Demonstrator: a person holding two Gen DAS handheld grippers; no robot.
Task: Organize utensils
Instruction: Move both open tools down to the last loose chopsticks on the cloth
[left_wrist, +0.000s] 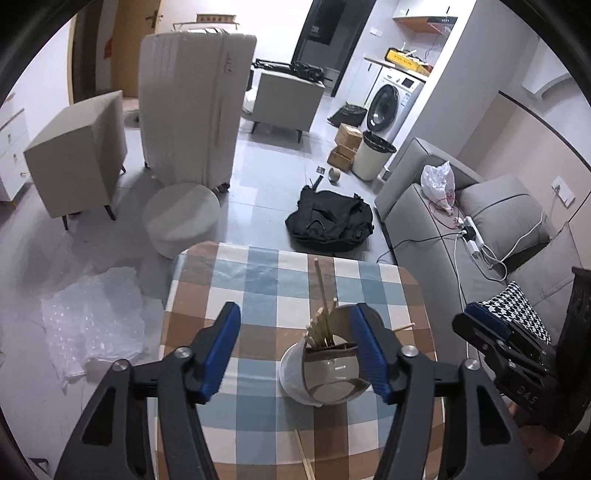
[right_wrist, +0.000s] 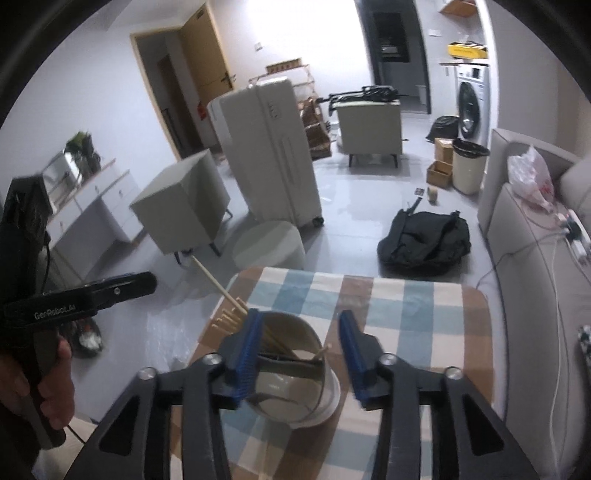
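Note:
A white divided utensil holder (left_wrist: 325, 373) stands on the checked table (left_wrist: 258, 280). Several wooden chopsticks (left_wrist: 322, 325) lean in its back compartment, one long stick rising above the rest. My left gripper (left_wrist: 295, 354) is open and empty above the holder, whose right rim touches its right finger. My right gripper (right_wrist: 301, 350) is open and empty over the same holder (right_wrist: 295, 384), its left finger at the rim next to the chopsticks (right_wrist: 229, 317). Each gripper shows at the edge of the other's view.
A loose wooden stick (left_wrist: 306, 458) lies at the table's near edge. A grey sofa (left_wrist: 461, 229) runs along the right with cables and a plastic bag. A round stool (left_wrist: 181, 218), a black bag (left_wrist: 328, 221), a suitcase and armchairs stand on the floor beyond.

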